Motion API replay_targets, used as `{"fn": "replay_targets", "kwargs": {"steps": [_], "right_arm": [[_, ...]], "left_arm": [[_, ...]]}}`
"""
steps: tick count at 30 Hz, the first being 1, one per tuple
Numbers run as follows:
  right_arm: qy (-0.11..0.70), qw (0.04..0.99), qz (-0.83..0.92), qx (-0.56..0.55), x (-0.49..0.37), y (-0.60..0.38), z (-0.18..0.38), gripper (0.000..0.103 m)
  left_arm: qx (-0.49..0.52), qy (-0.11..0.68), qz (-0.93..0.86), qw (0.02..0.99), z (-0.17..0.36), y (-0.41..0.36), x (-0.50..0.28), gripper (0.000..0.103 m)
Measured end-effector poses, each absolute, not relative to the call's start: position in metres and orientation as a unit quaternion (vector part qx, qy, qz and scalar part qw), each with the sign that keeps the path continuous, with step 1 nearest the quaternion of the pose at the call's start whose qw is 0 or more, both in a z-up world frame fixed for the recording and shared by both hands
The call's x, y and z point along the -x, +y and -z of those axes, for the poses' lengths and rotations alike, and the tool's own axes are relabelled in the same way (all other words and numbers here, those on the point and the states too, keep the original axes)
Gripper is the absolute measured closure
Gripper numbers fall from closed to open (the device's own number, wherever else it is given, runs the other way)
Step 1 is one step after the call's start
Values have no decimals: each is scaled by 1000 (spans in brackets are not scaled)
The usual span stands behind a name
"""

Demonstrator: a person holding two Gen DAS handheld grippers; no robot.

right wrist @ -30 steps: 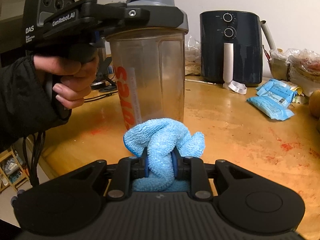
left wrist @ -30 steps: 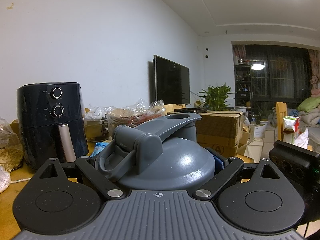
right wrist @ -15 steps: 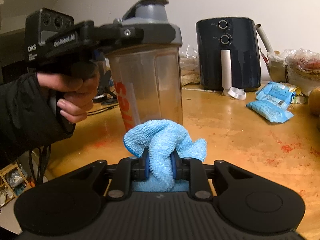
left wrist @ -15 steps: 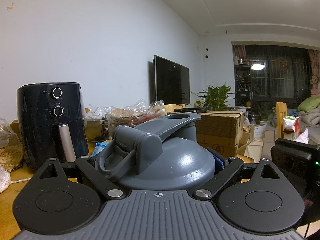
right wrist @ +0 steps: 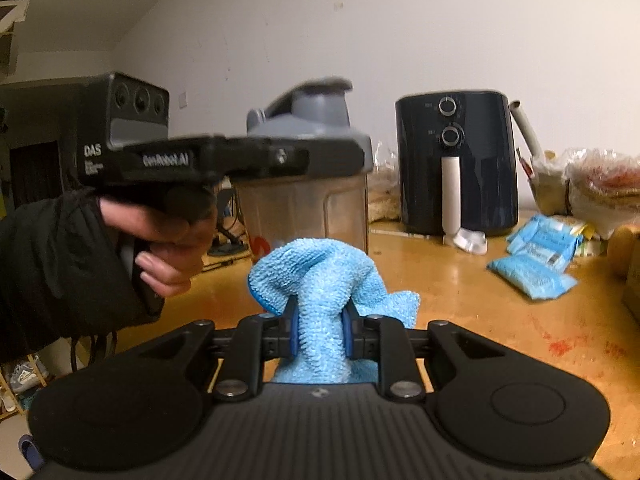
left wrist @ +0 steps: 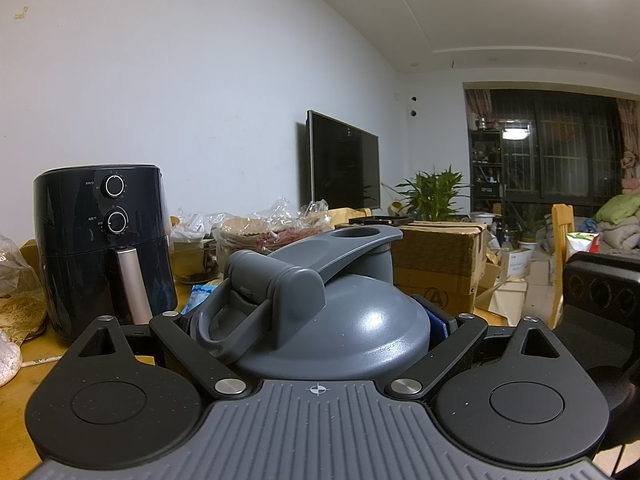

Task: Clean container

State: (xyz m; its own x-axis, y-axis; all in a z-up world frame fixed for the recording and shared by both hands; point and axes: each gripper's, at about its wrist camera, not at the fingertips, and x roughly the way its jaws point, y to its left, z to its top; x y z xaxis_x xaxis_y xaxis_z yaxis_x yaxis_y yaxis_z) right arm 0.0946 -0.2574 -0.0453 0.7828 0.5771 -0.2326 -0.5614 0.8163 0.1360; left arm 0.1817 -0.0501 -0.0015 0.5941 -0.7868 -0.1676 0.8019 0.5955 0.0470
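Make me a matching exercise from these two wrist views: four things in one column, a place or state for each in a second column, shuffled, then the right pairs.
Things
1. blue cloth
2. shaker bottle
3. air fryer
4. blue packets

Places or states
A. lying flat on the table, right of the air fryer
B. gripped at its grey lid by the left gripper
C. pinched between the fingers of the right gripper
D. standing against the wall, two dials on its front

Pairs: 1-C, 2-B, 3-D, 4-A
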Motion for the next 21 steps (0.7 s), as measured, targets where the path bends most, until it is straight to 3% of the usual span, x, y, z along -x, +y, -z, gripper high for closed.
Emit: {"fn": "replay_targets", "kwargs": {"steps": [21], "right_arm": [[40, 952, -297, -58, -81, -266, 26, 88]], "left_arm": [[-58, 65, 444, 892, 2, -48, -183, 8]]}}
